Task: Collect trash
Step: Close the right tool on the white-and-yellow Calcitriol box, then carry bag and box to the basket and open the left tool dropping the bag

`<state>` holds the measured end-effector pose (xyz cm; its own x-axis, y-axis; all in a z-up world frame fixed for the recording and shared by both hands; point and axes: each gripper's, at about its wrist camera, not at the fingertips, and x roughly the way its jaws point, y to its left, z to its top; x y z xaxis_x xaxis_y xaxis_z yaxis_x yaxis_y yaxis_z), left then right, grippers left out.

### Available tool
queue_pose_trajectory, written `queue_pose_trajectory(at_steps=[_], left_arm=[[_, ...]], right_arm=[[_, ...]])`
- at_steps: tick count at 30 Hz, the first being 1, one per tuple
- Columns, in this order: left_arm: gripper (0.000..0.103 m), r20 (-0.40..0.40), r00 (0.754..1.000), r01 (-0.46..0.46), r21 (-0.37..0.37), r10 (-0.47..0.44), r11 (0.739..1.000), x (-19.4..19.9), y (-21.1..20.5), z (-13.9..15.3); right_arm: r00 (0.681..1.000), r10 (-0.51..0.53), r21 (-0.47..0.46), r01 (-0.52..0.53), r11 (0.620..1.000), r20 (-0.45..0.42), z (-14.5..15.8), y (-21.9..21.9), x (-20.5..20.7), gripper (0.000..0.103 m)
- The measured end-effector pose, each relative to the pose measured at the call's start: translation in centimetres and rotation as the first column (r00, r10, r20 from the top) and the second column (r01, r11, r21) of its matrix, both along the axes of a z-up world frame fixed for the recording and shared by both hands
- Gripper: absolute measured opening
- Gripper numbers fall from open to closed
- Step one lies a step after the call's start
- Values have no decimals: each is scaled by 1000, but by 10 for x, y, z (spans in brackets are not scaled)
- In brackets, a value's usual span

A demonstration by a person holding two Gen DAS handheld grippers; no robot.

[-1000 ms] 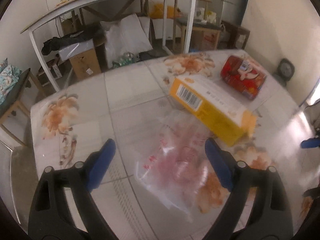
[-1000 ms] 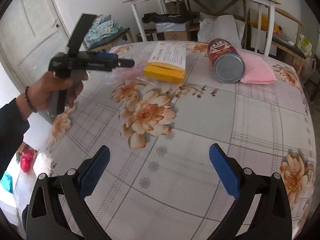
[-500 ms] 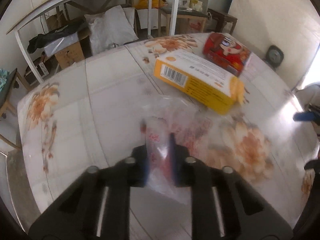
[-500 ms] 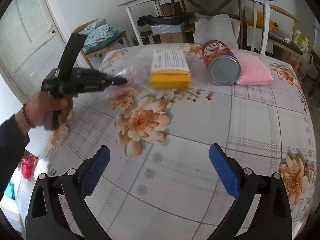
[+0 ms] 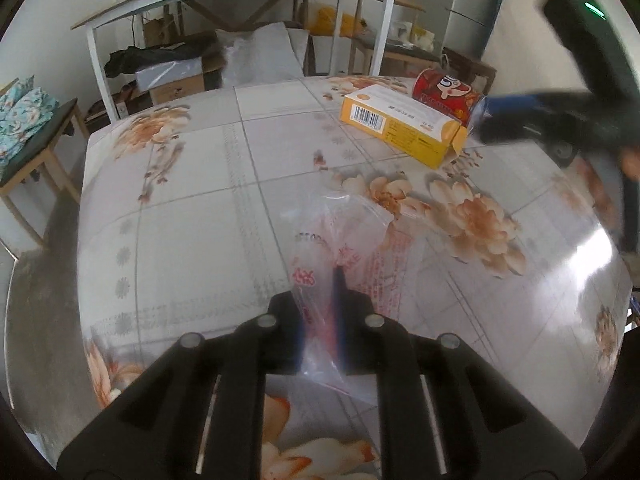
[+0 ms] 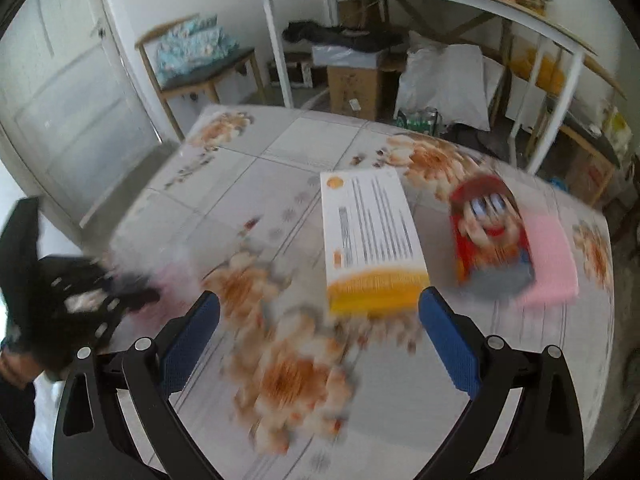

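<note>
Pinching a clear plastic bag (image 5: pixel 340 248) with red print, the left gripper (image 5: pixel 320 312) has its jaws closed down to a thin gap, the film bunched between them and fanning out ahead and slightly right of the tips, above the floral tablecloth (image 5: pixel 192 208). Bag's lower edge trails back under the jaws; hard to say whether any of it touches the cloth.

Right gripper (image 6: pixel 318 334) jaws spread wide, nothing between them. Yellow box (image 6: pixel 370 240) lies flat on the table just ahead of the gap, its near yellow end roughly level with the blue fingertips (image 6: pixel 448 340), closer to the right one. Red chip can (image 6: pixel 490 232) lies on its side ahead and right of the jaws, beside the box, on or against a pink cloth (image 6: pixel 548 264); can't tell which.

Right wrist view is motion-blurred, so can and tablecloth detail is smeared. The left gripper shows there as a dark blur far left of the jaws, bag only a pinkish haze. In the left wrist view the right gripper (image 5: pixel 520 120) is blurred at upper right, partly covering the can.
</note>
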<state>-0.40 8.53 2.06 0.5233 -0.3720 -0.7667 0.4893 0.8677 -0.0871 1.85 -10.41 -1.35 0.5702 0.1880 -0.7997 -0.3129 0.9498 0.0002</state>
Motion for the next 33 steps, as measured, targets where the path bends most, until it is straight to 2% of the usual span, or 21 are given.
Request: queue_pose_trajectory(at_steps=[9,15,20,21,22,23,27,33], left_arm=[[10,0,1000,-11,-16,11,1000,1,-2,2],[10,12,1000,-8,8,8,1000,-2,-4,1],[11,19,1000,-11,22,10,1000,-4,-7,1],[11,19,1000,-11,22,11,1000,-4,-6,1],[11,22,1000,-13,24,12,1000,-4,-7,1],[11,23,1000,-13,26,13,1000,-5,-7,2],[11,28,999,-22,32,21,999,-8,-8,3],[11,51,997,-62,27,60,998,-18,-1,10]], right_arm=[[996,-52,-128,42,991,-76,-25,16,72,97],[989,-71,-164,49,985,-133,-50,20,88,97],[989,-65,-138,47,989,-130,-52,21,87,96],[991,-56,-140,39,989,-119,-52,23,85,94],[992,-44,-123,30,992,-119,-51,24,83,84],[994,-35,-109,23,994,-108,-49,25,81,69],[995,12,-110,-23,994,-99,-50,39,73,68],[997,11,-67,-16,998,-81,-48,45,57,68]])
